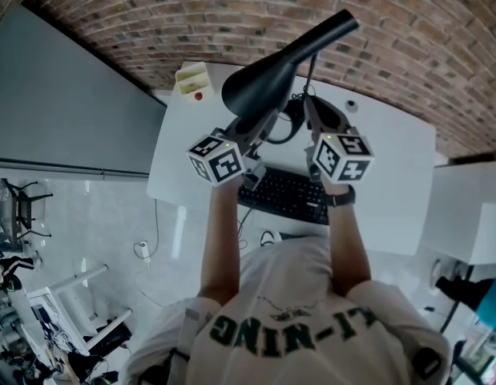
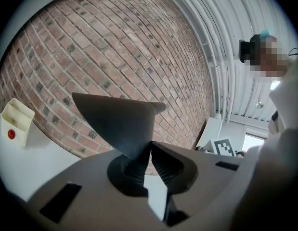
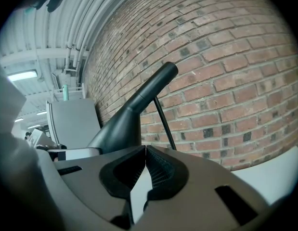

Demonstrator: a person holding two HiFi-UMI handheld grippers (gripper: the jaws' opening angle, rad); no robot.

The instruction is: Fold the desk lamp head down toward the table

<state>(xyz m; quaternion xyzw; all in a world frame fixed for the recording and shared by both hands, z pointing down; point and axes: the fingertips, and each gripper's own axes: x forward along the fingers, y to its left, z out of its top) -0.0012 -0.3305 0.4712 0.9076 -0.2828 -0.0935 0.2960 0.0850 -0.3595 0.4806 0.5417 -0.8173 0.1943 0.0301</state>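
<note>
Both forearms reach forward over the white table, each hand holding a gripper roughly level, with the right one tipped slightly downward. The left gripper has its jaws drawn almost together. In the left gripper view, the lower edge of the desk lamp head drops in against the left jaw at the left gripper. It looks pinched there by its thin rim, though the dark plastic makes the contact hard to read. The right gripper sits just beside the left one, on its right. In its own view the right gripper has its jaws fully together with nothing between them.

There are two grippers, two marker cubes, one lamp, one keyboard and one cream desk organiser with a red dot. The keyboard lies on the person's side of both grippers. The organiser is beyond and to the left of the left gripper.

The desk lamp head is a matte black cone. It is raised directly ahead of and above the left gripper, with its wide mouth facing down toward that gripper. It narrows into a round stem that rises up and away past the right gripper. From the right gripper the desk lamp head is up and to the left, with a thin black cable dropping behind the jaws.
</note>
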